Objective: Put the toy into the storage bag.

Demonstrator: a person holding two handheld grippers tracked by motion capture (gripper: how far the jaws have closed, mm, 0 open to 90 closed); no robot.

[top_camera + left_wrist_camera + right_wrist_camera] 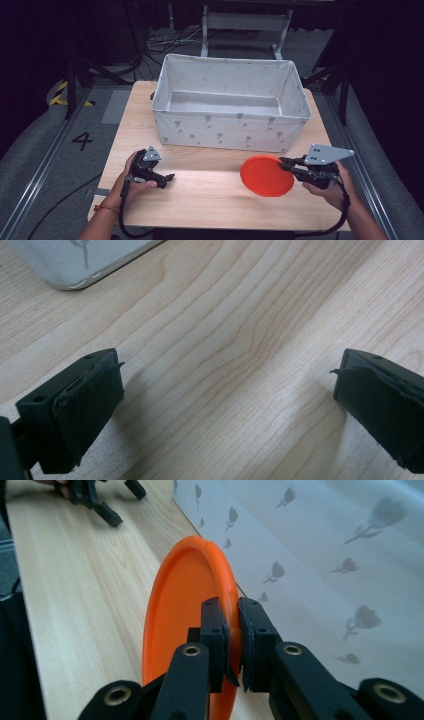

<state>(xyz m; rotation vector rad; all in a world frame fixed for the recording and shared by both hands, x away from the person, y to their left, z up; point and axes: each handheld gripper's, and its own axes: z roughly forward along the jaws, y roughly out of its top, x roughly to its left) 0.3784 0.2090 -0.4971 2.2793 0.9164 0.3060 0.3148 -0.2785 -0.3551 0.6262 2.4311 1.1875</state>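
- As we look down from the high view, the orange plate (266,175) lies on the table (200,200) just in front of the fabric box (230,102), with the right gripper (286,163) at its right edge and the left gripper (169,177) well apart
- In the left gripper view, our jaws stand wide apart over bare wood, holding nothing
- In the right gripper view, our jaws are clamped on the plate's rim; we judge the grasp made, and next comes a lift clearing the box wall
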